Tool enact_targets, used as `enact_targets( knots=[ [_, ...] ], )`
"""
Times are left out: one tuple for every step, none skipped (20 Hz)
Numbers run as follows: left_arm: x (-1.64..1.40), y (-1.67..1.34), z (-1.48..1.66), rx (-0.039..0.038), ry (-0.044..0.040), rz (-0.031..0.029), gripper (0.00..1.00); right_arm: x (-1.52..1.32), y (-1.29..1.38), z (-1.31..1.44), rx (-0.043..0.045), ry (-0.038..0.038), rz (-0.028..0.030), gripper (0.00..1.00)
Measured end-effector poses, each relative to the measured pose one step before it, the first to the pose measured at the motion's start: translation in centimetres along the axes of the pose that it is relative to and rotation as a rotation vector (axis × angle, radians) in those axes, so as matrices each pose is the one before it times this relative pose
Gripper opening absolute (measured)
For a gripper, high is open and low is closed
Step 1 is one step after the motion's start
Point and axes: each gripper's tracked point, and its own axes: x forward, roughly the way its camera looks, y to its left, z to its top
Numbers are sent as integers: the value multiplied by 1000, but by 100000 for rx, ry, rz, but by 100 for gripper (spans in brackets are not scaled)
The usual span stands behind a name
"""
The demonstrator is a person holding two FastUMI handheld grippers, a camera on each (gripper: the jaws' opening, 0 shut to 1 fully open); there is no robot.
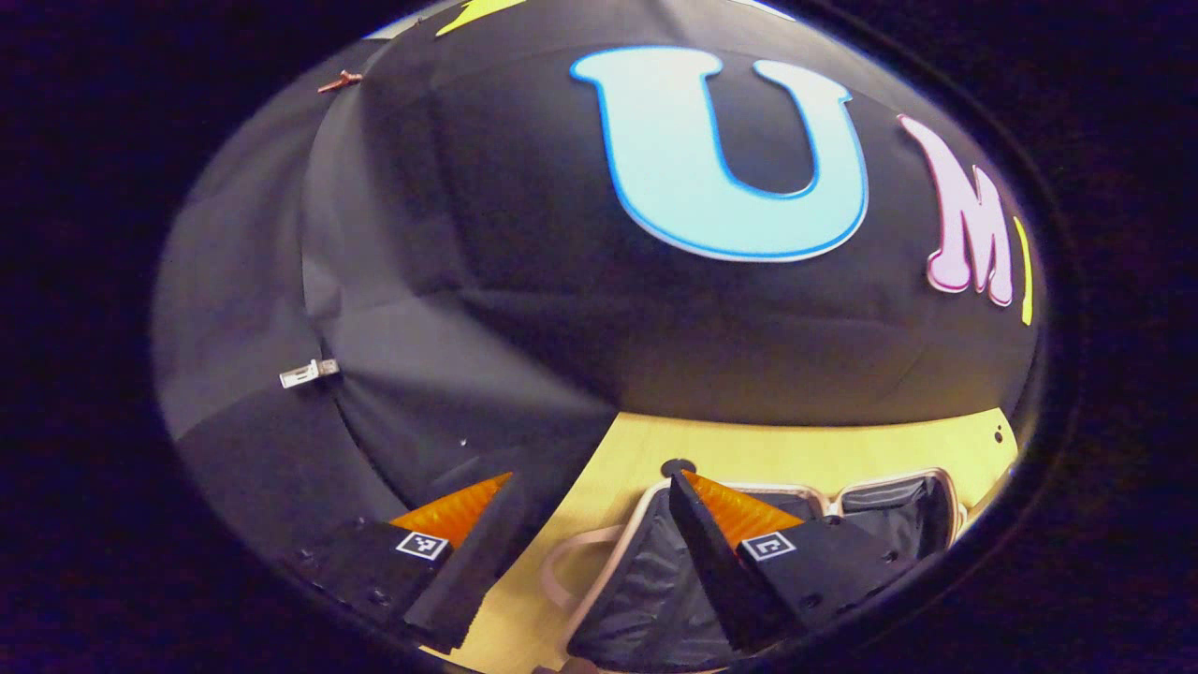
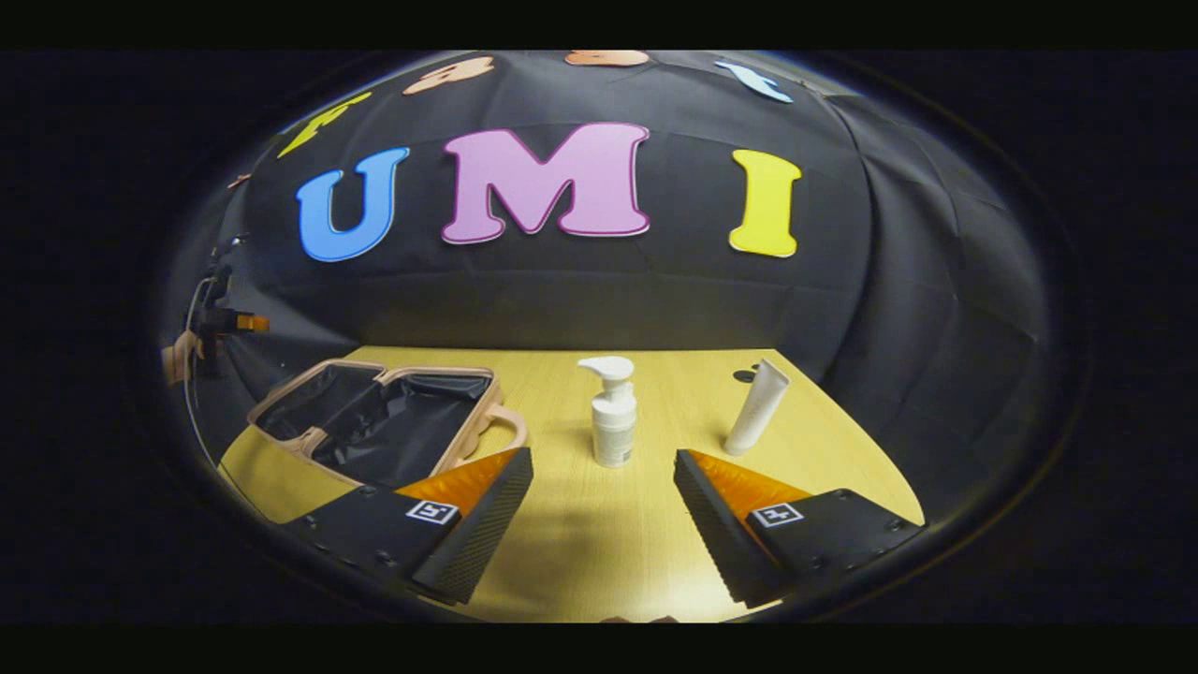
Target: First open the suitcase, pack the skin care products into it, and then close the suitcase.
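Observation:
A pink suitcase (image 2: 374,421) lies open on the wooden table, showing its dark lining in both halves. In the left gripper view the suitcase (image 1: 646,580) sits just below my left gripper (image 1: 599,487), which is open with nothing between its fingers. A white pump bottle (image 2: 613,412) stands upright mid-table, straight ahead of my open right gripper (image 2: 604,459). A white tube (image 2: 758,407) stands leaning to the right of the bottle. The left gripper (image 2: 220,323), with the hand holding it, hangs above the suitcase's far left side in the right gripper view.
The light wooden table (image 2: 599,543) ends at the black cloth wall behind. A small dark round mark (image 2: 746,375) lies on the table behind the tube. A metal clip (image 1: 309,373) is fixed on the cloth at left.

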Motion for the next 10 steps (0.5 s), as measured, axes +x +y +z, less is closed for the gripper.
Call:
enact_targets(
  knots=[
    [-2251,-2039,931,1268,-4218,-1952,98,-25,-735,669,139,-1824,-816,97],
    [-2193,-2606,708,7,-3874,-2271,98,-66,-751,533,-5,-1665,-911,97],
    [-1459,-2727,-107,-1200,-2122,-2209,97,38,-824,547,10,-1473,-1176,97],
    [-1719,-2977,-491,-596,-544,-3724,97,72,-806,180,562,-924,-872,97],
    [-1536,-2503,-651,825,-866,-506,97,-20,-683,231,1155,-579,-385,97],
    [-1097,-2430,-496,2163,-1186,-522,96,-6,-542,31,1168,-186,-180,97],
    [-959,-2326,-614,-662,-125,-472,95,76,-780,155,755,-499,-672,97],
    [-1009,-3318,-907,-3411,821,-3888,96,-174,-903,202,-9,-1162,-1120,96],
    [-909,-3607,-1042,-4241,1279,-5111,96,213,-978,296,-564,-1695,-1349,97],
    [-463,-3600,-1180,-2853,1320,-5700,97,180,-891,63,-924,-868,-1029,97]
  ],
)
